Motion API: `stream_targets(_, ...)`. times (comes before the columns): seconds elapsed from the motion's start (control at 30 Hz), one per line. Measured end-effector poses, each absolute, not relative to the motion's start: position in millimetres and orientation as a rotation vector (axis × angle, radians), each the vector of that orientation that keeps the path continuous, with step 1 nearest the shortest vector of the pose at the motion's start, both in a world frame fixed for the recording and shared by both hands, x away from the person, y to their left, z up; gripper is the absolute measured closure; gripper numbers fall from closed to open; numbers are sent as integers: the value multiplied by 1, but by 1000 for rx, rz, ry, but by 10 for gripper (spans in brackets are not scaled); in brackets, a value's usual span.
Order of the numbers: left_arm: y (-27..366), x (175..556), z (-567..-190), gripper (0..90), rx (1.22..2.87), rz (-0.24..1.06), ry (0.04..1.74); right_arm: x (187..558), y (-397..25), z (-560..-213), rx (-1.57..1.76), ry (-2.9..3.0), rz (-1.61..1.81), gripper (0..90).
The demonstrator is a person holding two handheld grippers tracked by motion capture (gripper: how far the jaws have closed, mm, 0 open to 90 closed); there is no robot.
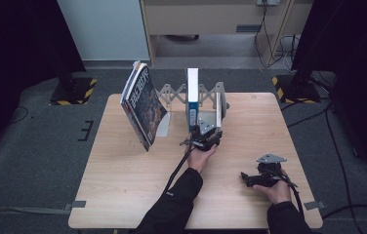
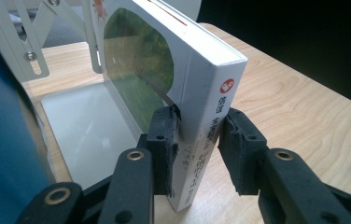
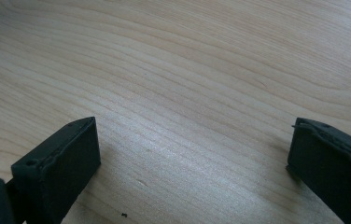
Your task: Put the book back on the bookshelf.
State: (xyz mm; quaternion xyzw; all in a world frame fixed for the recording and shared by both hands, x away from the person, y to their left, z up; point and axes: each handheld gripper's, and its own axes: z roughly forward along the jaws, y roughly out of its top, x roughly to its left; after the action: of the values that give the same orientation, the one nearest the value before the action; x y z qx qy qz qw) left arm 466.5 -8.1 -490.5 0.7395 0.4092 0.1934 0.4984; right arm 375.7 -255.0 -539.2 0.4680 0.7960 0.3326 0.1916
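- Wooden worktop [image 1: 123, 195] is seen nearest the camera, its front edge crossed by two dark-sleeved forearms that come in from below.
- Leaning magazine [image 1: 142, 107] is propped near the worktop's back left corner, tilted against the left plate of an expanding metal book rack [image 1: 211, 92] that is set along the back edge.
- White book [image 2: 201, 93] is held upright in the rack near the middle of the back edge, its spine turned toward the person and its lower end standing on the rack's pale base plate [image 2: 85, 126].
- Blue book cover [image 2: 1, 130] is seen at the left margin of the left gripper view, just beside the base plate.
- Left gripper [image 2: 197, 140] is clamped on the white book, one black pad pressed against each side of the lower spine; in the high view it [image 1: 205, 132] is seen at the foot of the book, gripped by the person's left hand [image 1: 201, 155].
- Right gripper [image 1: 257, 178] is rested on the worktop near the front right corner, well apart from the rack, with the right hand [image 1: 278, 190] around it; in the right gripper view its jaws are spread wide, with bare wood grain between them.
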Motion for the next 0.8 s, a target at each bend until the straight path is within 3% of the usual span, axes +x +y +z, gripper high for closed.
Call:
stream_targets(0.5,-15,470,-491,620,1805,483,961,376,-255,-539,1314,2235,934,24)
stream_targets(0.8,-6,460,-489,555,1832,477,906,376,-255,-539,1314,2235,934,24)
